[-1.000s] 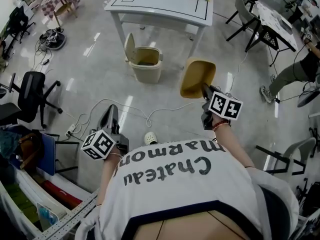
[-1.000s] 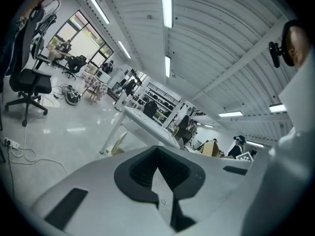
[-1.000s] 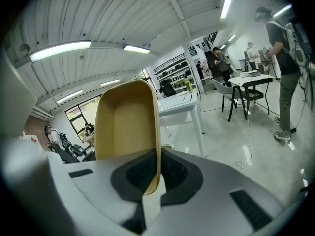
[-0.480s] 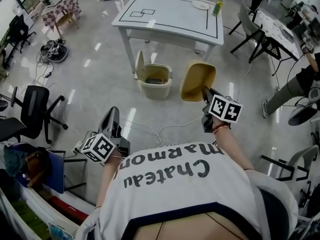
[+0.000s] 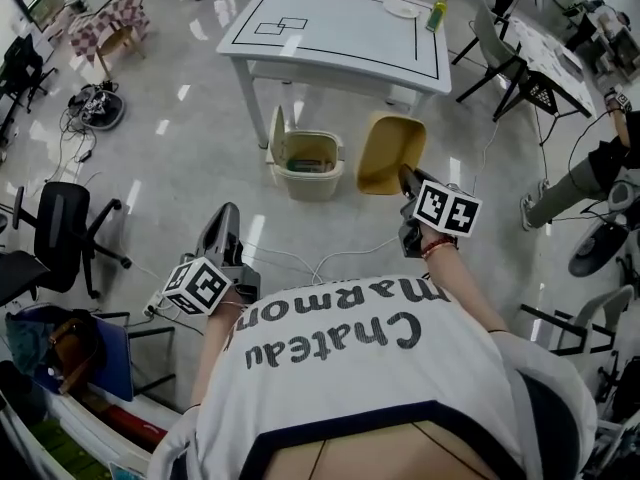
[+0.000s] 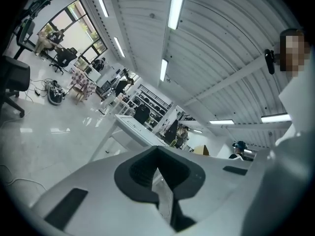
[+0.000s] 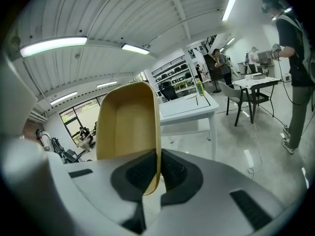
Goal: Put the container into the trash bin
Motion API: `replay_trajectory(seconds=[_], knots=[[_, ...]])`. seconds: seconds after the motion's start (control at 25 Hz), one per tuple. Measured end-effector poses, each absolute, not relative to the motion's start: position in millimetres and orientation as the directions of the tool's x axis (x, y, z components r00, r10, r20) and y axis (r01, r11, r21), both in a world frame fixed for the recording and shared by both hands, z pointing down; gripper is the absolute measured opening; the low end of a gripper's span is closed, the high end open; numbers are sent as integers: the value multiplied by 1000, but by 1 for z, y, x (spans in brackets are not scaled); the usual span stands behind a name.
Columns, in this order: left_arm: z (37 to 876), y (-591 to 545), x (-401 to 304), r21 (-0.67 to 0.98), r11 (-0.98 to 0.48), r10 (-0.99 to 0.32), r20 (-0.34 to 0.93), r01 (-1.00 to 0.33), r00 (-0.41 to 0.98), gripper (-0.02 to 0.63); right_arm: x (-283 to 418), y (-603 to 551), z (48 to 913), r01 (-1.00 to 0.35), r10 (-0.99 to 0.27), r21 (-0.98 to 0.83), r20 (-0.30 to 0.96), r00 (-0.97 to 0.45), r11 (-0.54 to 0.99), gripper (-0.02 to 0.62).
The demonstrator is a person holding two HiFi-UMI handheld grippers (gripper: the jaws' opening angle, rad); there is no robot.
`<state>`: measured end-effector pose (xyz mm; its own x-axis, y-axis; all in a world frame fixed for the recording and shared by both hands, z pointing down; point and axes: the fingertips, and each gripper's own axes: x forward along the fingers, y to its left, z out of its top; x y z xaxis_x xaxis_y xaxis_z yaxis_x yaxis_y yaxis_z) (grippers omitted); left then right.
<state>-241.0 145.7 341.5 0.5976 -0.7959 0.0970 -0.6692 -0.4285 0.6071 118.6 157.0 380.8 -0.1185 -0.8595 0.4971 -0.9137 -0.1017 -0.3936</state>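
Observation:
A tan, tray-like container (image 5: 390, 153) hangs in the air, held by its rim in my right gripper (image 5: 405, 178), which is shut on it. In the right gripper view the container (image 7: 129, 129) stands upright between the dark pads, its hollow side to the left. The beige trash bin (image 5: 308, 164) stands on the floor with its lid open, just left of the container and in front of the white table (image 5: 330, 28). My left gripper (image 5: 222, 230) is lower left, shut with nothing in it; its jaws (image 6: 158, 173) meet in the left gripper view.
A white cable (image 5: 300, 258) loops across the floor between me and the bin. A black office chair (image 5: 60, 218) stands at the left. Chairs and another table (image 5: 545, 63) are at the right, and a person's leg (image 5: 570, 183) shows there.
I have moved forward: the bin and table have drawn nearer and lower in the head view. The container stays in my right gripper, now right beside the bin.

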Motion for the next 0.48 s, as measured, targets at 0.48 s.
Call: replay_trajectory(seconds=[0.48], knots=[[378,125,-197,653,-431,-742,137,-623,657,21,141,154,421,-921,-796,-361,596,-106,-148,32]])
